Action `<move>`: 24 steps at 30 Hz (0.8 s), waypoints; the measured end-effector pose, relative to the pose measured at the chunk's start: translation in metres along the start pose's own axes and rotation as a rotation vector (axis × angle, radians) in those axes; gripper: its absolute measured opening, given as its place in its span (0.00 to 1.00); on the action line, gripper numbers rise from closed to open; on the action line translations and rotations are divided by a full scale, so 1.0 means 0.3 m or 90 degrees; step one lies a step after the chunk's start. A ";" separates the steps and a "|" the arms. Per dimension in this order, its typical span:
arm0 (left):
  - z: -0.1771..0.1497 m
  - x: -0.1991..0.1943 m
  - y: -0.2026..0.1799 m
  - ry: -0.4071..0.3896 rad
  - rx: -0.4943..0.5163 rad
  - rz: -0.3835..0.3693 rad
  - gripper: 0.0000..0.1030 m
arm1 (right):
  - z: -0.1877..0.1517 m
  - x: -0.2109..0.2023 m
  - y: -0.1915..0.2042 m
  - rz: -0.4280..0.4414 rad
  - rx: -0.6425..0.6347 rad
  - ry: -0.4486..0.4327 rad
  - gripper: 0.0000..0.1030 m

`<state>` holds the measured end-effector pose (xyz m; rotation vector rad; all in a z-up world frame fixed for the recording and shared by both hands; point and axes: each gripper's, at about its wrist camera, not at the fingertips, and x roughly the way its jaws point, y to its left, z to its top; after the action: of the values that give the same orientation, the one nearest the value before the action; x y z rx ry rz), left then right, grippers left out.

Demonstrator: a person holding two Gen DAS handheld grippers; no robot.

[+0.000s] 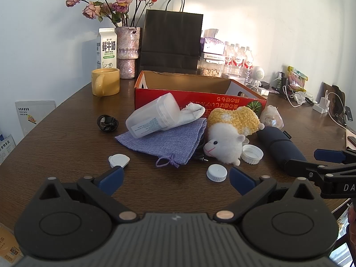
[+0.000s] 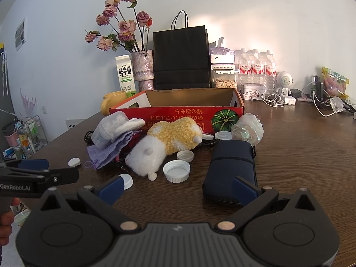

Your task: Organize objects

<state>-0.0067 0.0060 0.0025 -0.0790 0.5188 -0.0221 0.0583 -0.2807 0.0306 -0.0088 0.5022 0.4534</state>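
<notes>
**Both grippers hovering open over the clutter**

You are working over a dark wooden worktop that is carrying everything. At the back a black bag is standing against the wall, and in front of it a red box is sitting open and showing a bare cardboard inside. Left of the bag a vase of dried roses is standing beside a milk carton, with a yellow mug just in front of them.

The things to sort are lying in a loose pile in front of the box. A navy case is lying near your right gripper, whose right finger is overlapping the case's near end in the right wrist view; I cannot tell whether it is touching. A plush sheep is lying on its side at the middle. Left of it a clear jar is resting tilted on a purple pouch. A crumpled plastic bag is sitting beside the box's front corner.

Smaller still, an open white cap is lying just beside the sheep, another white cap is lying near your left gripper, a small white lid is lying by that gripper's left finger, and a coiled black cable is lying apart on the left.

Both grippers are holding their jaws wide apart, gripping nothing.
</notes>
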 end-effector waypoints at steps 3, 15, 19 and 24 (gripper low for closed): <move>0.000 0.000 0.000 0.000 0.000 0.000 1.00 | 0.000 0.000 0.001 0.000 0.000 0.000 1.00; 0.004 0.007 0.028 -0.007 -0.006 0.019 1.00 | -0.002 0.025 -0.025 -0.023 0.000 -0.002 1.00; 0.016 0.021 0.060 -0.013 -0.013 0.044 1.00 | 0.003 0.042 -0.054 -0.046 0.002 -0.002 1.00; 0.031 0.042 0.118 -0.016 -0.025 0.086 1.00 | 0.005 0.071 -0.097 -0.077 0.004 0.000 1.00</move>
<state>0.0089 0.0414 0.0015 -0.0819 0.4985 0.1215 0.0879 -0.2978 0.0191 -0.0339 0.5007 0.3334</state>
